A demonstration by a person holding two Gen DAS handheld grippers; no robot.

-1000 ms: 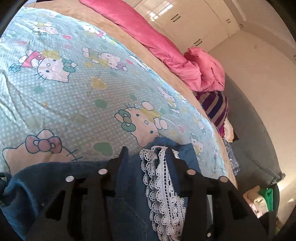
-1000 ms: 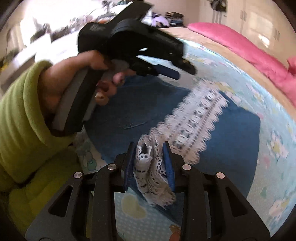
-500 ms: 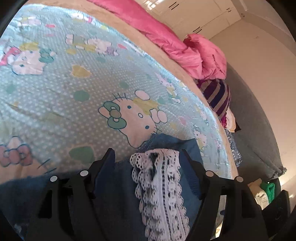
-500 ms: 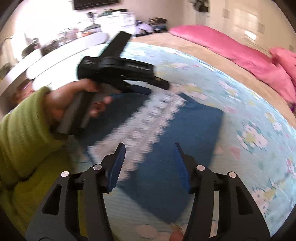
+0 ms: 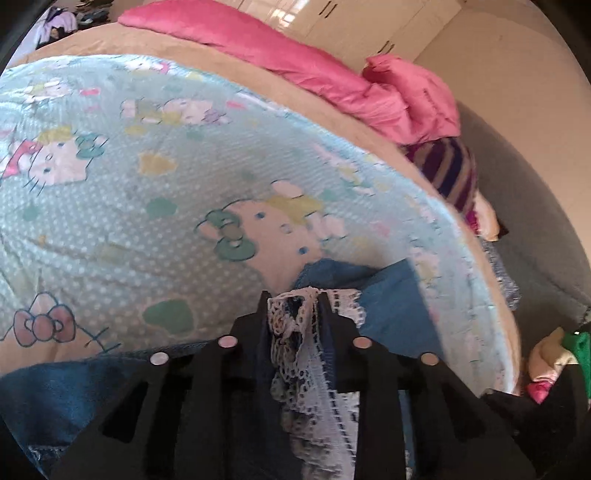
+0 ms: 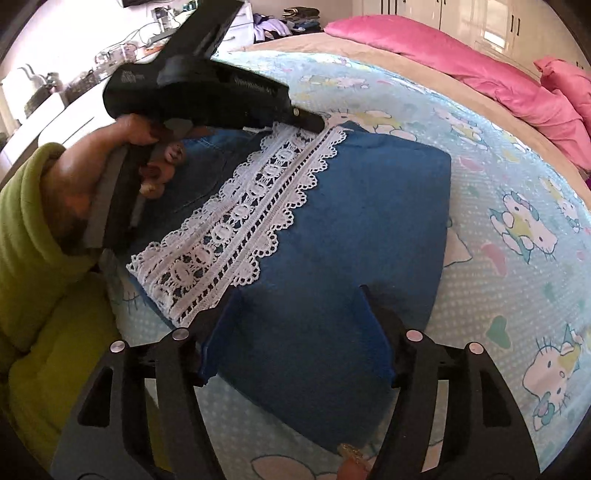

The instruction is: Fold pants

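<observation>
Denim pants (image 6: 332,236) with a white lace trim (image 6: 243,221) lie folded on a Hello Kitty bedsheet (image 6: 517,206). The left gripper (image 5: 293,308) pinches the lace; the right gripper (image 6: 301,295) hovers spread above. White wardrobes (image 6: 491,22) stand behind a pink duvet (image 5: 314,77).

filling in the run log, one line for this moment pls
task: fold pants | left tool: shut on lace trim | right tool: open, above denim pants | surface: hello kitty bedsheet
</observation>
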